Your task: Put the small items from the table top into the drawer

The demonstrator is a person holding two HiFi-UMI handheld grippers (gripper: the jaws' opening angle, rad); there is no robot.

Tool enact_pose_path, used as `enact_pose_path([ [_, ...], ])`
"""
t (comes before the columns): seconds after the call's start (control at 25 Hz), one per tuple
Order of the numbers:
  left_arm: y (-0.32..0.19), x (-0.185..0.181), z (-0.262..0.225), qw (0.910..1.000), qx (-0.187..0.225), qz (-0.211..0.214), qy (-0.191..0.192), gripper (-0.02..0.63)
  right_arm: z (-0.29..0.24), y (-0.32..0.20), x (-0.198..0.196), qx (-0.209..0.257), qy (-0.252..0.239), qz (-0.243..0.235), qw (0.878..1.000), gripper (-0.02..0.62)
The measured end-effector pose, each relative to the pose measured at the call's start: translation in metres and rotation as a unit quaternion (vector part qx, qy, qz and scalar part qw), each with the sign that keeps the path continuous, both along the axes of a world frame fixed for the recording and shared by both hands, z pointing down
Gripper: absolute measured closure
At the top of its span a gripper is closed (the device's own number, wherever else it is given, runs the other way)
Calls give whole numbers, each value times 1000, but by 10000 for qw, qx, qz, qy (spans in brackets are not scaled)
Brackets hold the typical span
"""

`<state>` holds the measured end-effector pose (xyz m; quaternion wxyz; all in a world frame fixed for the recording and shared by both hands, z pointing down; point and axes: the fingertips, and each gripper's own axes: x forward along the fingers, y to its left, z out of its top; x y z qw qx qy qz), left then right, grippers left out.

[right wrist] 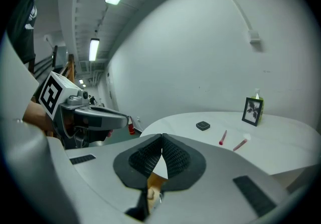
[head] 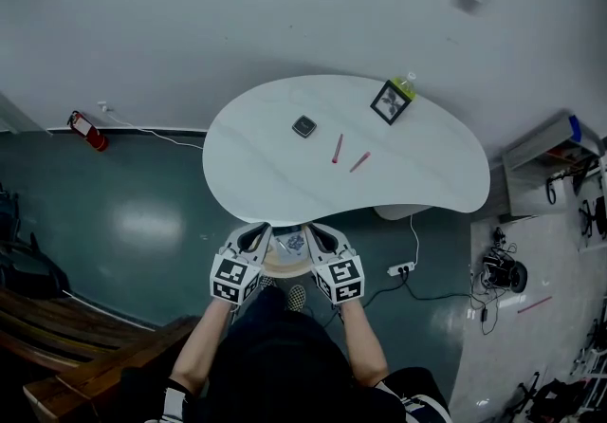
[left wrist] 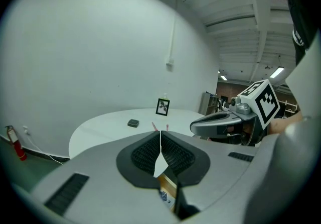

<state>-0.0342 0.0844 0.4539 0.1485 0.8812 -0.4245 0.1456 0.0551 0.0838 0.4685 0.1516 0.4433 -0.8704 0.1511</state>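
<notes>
The white kidney-shaped table stands against a pale wall, its surface mostly bare, with open teal floor along its curved near edge. Under that near edge a wood-rimmed drawer is pulled open. The left gripper and right gripper flank it just beside the table's edge, each with its jaws pressed together on nothing. The small items lie well beyond them at mid-table: a dark square case, a red pen and a pink pen, apart from one another. A picture frame at the far edge hides most of a green bottle. The grippers cover much of the drawer's inside; something blue-patterned there cannot be identified.
</notes>
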Motion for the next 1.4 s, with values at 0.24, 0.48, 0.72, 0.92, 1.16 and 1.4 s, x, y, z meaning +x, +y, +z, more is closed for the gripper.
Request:
enact_pose_path([
  [0.24,5,-4,-35,9993,334,-96,149,584,-23,4,3,234,-98,112,9996,565],
  [0.48,6,-7,-43,9988,458,-141,106,584,-32,7,1,333,-125,116,9993,565],
  [0.72,10,-10,-36,9989,404,-230,62,584,-28,11,-2,285,-103,90,9995,565],
  [0.92,12,-10,-35,9988,407,-196,168,584,-26,13,1,257,-121,166,9995,565],
  [1.16,5,-13,-30,9988,385,-173,229,584,-13,6,-1,123,-45,214,9997,565],
  [1.4,-17,-29,-22,9989,313,-234,241,584,-5,-16,-8,39,52,214,9997,565],
])
